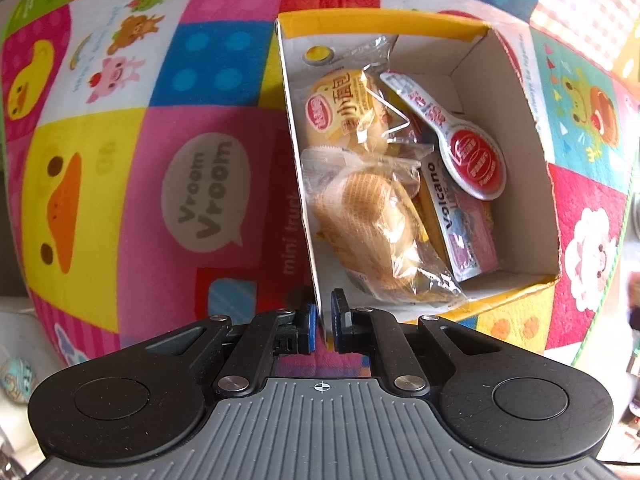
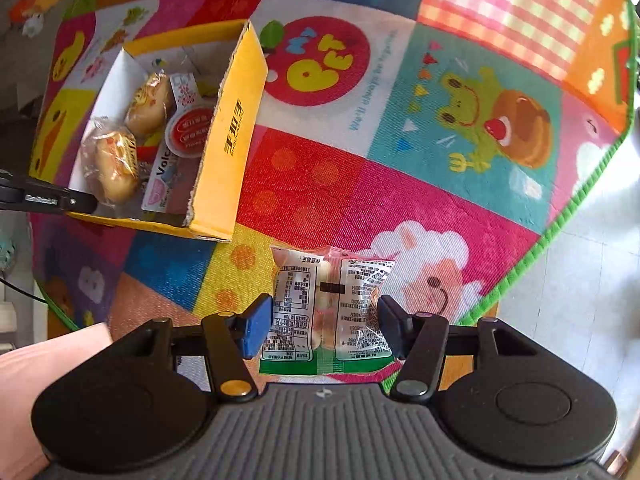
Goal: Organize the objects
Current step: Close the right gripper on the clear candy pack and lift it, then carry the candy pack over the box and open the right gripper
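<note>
Open yellow cardboard box (image 2: 230, 136), white inside, on the mat at ten o'clock in the right wrist view. Contents: two clear-wrapped bread buns (image 1: 376, 224), a red-and-silver foil-lidded cup (image 1: 476, 166), a flat pink "Volcano" packet (image 1: 466, 220). Clear-and-green snack sachet (image 2: 326, 308), printed label up, probably holding pale pieces, at six o'clock.

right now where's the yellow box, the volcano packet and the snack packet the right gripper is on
yellow box (image 2: 236, 120), right wrist view, on its outer yellow side wall
Volcano packet (image 1: 460, 220), left wrist view, on its printed face inside the box
snack packet (image 2: 328, 304), right wrist view, on its clear middle between the fingers
</note>
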{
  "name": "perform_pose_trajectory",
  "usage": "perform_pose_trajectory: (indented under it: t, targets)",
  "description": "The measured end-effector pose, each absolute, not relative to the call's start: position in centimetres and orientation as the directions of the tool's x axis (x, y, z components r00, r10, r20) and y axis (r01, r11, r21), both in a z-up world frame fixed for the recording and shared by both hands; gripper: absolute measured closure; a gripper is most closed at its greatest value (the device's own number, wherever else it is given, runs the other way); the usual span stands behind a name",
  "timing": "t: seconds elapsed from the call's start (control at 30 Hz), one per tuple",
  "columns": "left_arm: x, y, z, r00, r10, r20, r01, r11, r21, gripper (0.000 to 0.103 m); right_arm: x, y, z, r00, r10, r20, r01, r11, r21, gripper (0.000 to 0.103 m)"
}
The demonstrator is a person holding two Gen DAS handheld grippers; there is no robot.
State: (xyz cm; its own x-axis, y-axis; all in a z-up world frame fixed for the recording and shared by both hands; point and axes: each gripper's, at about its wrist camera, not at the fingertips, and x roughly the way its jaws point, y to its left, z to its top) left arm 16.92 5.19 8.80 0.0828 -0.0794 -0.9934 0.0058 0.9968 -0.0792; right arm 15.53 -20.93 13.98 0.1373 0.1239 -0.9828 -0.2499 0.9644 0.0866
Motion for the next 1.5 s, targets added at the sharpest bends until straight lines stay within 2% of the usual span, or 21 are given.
perform_pose_trajectory:
  t: [0.2,0.37,0.47,1.0,1.2,1.5]
  targets:
    - [18.2,5.3,9.3,0.139,-0.139,-0.980,0.022,0.990,-0.137,0.094,12.2,-19.7,19.3,0.172,0.179,-0.969,-0.152,0.976,0.153,0.046]
    - [18.1,4.2,9.3,0.167,-0.172,-0.971,0.109,0.982,-0.155,0.094,9.5,-17.0,22.1,0.219,0.152,-0.964,-0.150,0.981,0.121,0.046]
    - [17.7,4.5,9.2,0.165,-0.195,-0.967,0.104,0.978,-0.179,0.093,8.2,-15.8,23.1,0.236,0.141,-0.962,-0.148,0.983,0.107,0.046]
    - [17.5,4.5,9.0,0.155,-0.209,-0.966,0.125,0.974,-0.190,0.091,5.2,-13.9,25.7,0.305,0.066,-0.950,-0.082,0.996,0.043,0.046]
    - [17.3,5.5,8.8,0.157,-0.250,-0.955,0.070,0.968,-0.242,0.091,5.1,-12.9,25.9,0.297,0.059,-0.953,-0.113,0.993,0.027,0.046]
    - [17.0,5.3,9.2,0.164,-0.232,-0.959,0.082,0.972,-0.221,0.092,5.4,-11.6,25.9,0.284,0.065,-0.957,-0.181,0.983,0.013,0.046]
